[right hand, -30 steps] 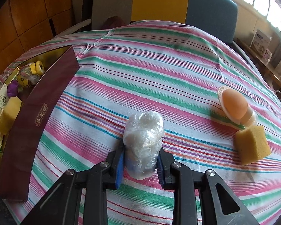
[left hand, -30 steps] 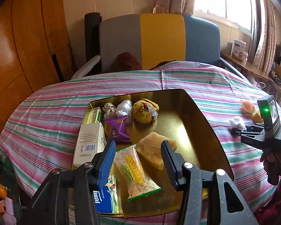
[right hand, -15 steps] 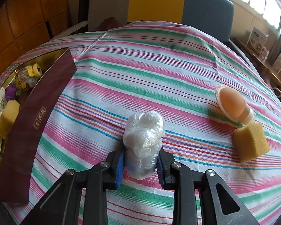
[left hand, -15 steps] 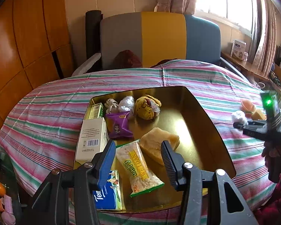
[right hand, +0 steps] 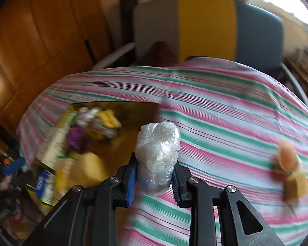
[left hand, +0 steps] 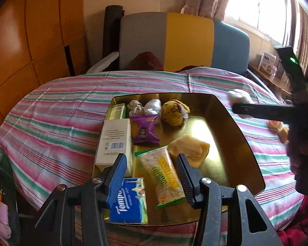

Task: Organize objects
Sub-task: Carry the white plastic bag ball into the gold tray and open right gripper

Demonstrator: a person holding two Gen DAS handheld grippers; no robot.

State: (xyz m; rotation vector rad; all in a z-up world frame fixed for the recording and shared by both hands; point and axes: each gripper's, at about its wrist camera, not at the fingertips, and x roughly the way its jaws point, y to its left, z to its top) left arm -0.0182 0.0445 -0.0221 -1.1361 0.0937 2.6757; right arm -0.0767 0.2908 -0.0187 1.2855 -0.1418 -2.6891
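Note:
My right gripper (right hand: 154,176) is shut on a clear-plastic-wrapped bundle (right hand: 157,155) and holds it in the air over the right rim of the gold tray (right hand: 133,110). In the left wrist view the same gripper (left hand: 239,107) and its white bundle (left hand: 237,98) hang just past the tray's far right corner. My left gripper (left hand: 152,170) stands open above the near end of the gold tray (left hand: 242,143), with nothing between its fingers. Below it lie a yellow-green snack pack (left hand: 164,174) and a blue tissue pack (left hand: 131,201).
The tray also holds a white box (left hand: 115,141), a purple packet (left hand: 144,132), a yellow sponge chunk (left hand: 190,149) and a yellow wrapped ball (left hand: 174,113). On the striped cloth at right lie an egg-shaped piece (right hand: 287,155) and a yellow sponge (right hand: 296,184). A chair (left hand: 186,41) stands behind the table.
My right gripper has lifted the wrapped bundle off the cloth and carried it left and up, to the tray's rim. My left gripper has drawn back slightly over the tray's near end.

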